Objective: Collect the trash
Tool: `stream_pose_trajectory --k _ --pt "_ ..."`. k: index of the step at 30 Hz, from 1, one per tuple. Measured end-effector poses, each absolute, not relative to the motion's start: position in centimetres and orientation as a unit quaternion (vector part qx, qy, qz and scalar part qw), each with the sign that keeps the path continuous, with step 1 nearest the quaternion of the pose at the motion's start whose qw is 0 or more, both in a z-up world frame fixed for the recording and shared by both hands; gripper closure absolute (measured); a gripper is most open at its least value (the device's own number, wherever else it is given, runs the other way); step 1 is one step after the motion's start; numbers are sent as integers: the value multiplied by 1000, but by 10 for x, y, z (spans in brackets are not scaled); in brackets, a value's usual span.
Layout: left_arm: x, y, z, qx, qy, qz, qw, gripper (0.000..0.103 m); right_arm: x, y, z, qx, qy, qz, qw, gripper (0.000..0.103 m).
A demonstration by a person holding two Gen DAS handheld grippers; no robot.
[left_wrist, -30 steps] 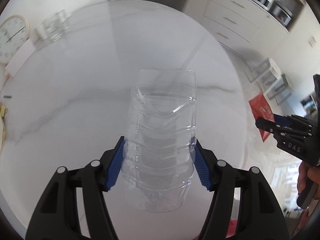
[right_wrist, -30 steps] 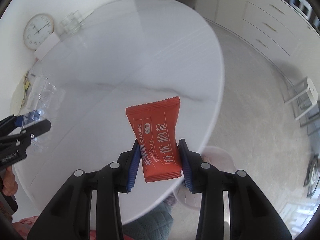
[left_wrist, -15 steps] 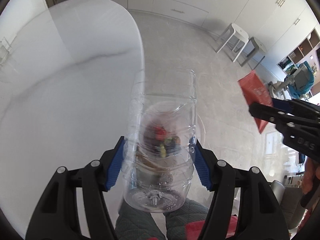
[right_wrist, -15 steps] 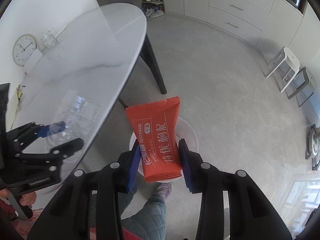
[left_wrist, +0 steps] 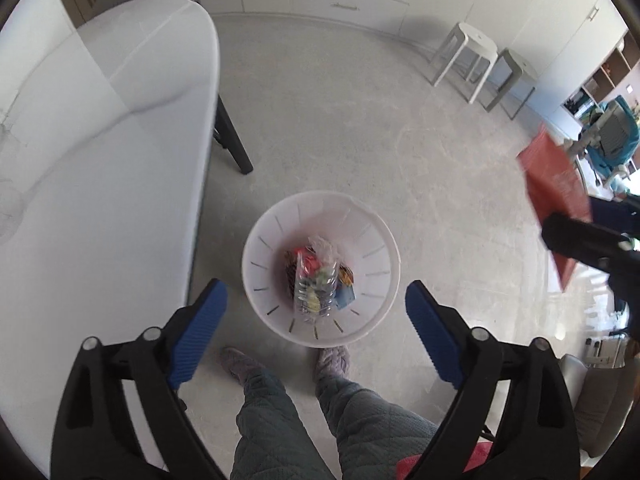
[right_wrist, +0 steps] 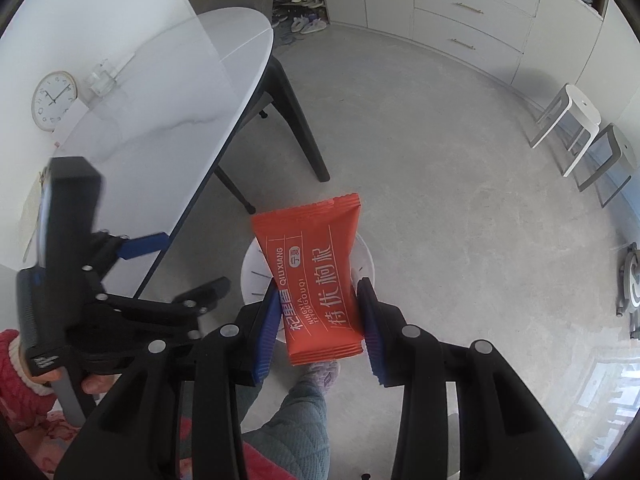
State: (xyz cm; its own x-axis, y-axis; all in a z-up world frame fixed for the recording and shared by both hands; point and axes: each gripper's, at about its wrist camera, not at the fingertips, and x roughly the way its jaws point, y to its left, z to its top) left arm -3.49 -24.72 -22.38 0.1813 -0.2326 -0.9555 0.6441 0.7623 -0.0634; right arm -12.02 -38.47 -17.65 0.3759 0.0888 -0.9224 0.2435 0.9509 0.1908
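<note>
Right wrist: red packet [right_wrist: 316, 280] reads "QIUXIANG", "NINGXIA".

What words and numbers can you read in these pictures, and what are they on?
"QIUXIANG" and "NINGXIA TEYOUGOUQI": on the red packet held in the right hand-held gripper.
Large white Chinese characters: also on the red packet.
Numerals on the wall clock: too small to read.
White label on the left hand-held gripper: blurred, unreadable.
Wrappers in the white bin: print too small to read.
</note>
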Motion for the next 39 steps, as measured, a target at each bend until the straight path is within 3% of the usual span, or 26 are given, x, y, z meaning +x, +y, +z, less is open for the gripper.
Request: stream_pose_trajectory --k 11,12,13,15,16,22,25,39 --pt "-12 -166 -166 107 564 -208 792 8 -90 -360 -217 155 573 11 804 59" --pt "-9 -161 -164 103 563 -203 794 8 -88 -358 -224 157 579 14 800 49" --pt "-7 -157 -163 101 562 -198 796 8 -84 -354 -234 158 589 14 792 32" --pt "-4 -149 -161 102 561 -187 800 8 -79 -350 -245 159 596 0 787 13" --pt "-5 -144 -159 102 559 -183 802 8 -76 -349 -249 159 600 -5 784 9" --pt "-1 -132 -154 95 563 -166 804 8 -64 -343 -248 167 614 -21 771 7" --pt "0 -127 -147 89 558 -163 809 8 -58 -335 -222 145 595 -31 790 3" --pt "20 -66 -66 35 496 -93 863 8 -9 -280 -84 98 505 15 858 3"
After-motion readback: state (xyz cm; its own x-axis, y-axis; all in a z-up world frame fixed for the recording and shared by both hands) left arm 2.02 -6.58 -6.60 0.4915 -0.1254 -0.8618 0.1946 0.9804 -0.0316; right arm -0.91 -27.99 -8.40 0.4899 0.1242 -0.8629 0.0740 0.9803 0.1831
